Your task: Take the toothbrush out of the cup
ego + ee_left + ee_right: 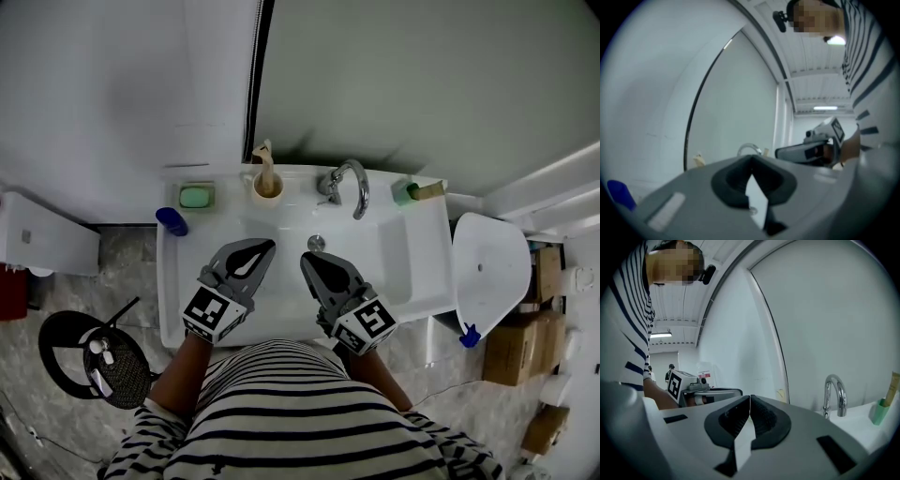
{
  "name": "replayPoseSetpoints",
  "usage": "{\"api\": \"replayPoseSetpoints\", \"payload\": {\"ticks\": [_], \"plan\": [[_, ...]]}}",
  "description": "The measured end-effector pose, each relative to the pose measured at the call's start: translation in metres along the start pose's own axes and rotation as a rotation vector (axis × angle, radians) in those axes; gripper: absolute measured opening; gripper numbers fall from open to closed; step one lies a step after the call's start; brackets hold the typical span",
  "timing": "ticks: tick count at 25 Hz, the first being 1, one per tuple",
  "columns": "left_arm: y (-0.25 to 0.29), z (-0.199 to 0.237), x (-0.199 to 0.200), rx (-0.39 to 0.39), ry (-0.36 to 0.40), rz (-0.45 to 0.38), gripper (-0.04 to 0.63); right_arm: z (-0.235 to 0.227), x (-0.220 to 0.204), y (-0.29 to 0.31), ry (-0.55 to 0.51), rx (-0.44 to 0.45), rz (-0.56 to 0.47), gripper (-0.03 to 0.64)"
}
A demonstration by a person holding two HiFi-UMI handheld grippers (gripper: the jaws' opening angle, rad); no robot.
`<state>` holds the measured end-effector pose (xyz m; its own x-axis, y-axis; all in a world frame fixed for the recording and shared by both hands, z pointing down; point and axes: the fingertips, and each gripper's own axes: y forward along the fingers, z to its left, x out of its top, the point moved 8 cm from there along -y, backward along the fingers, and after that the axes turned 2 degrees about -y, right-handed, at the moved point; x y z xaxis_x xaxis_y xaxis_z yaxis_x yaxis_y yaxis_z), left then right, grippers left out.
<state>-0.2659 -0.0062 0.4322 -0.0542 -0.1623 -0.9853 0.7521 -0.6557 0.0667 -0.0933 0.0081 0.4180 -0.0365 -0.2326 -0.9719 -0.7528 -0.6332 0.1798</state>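
A beige cup (268,185) stands on the back rim of the white sink (413,262), left of the faucet (349,184). A pale toothbrush (264,156) stands upright in it. My left gripper (267,245) hovers over the basin, shut and empty, pointing toward the cup from a short way in front of it. My right gripper (307,258) is beside it, also shut and empty. In the left gripper view the toothbrush top (699,160) shows just above the closed gripper (751,162). The right gripper view shows its closed gripper (750,397) and the faucet (834,395).
A green soap in a dish (196,196) and a blue object (172,221) sit at the sink's left. A green holder (411,191) stands right of the faucet. A white lid (492,258), cardboard boxes (525,328) and a black stool (89,356) flank the sink.
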Motion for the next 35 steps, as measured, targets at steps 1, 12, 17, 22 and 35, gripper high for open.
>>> {"api": "replayPoseSetpoints", "payload": {"ticks": [1,12,17,22,35], "plan": [[-0.001,0.003,0.001,-0.005,0.002,-0.003,0.008,0.002,0.000,0.002,-0.001,-0.004,0.000,0.008],[-0.004,0.006,-0.003,-0.032,0.005,-0.004,0.009,0.006,0.001,0.000,-0.002,-0.026,0.006,0.008],[0.000,0.009,-0.007,-0.029,0.016,0.012,0.009,0.003,0.001,-0.001,-0.005,-0.027,0.009,0.008],[0.002,0.013,-0.007,-0.006,0.028,0.018,0.009,0.003,0.003,-0.005,-0.009,-0.027,0.008,0.008],[0.010,0.032,-0.015,0.035,0.063,0.050,0.011,-0.001,0.003,-0.010,-0.022,-0.041,0.003,0.008]]}}
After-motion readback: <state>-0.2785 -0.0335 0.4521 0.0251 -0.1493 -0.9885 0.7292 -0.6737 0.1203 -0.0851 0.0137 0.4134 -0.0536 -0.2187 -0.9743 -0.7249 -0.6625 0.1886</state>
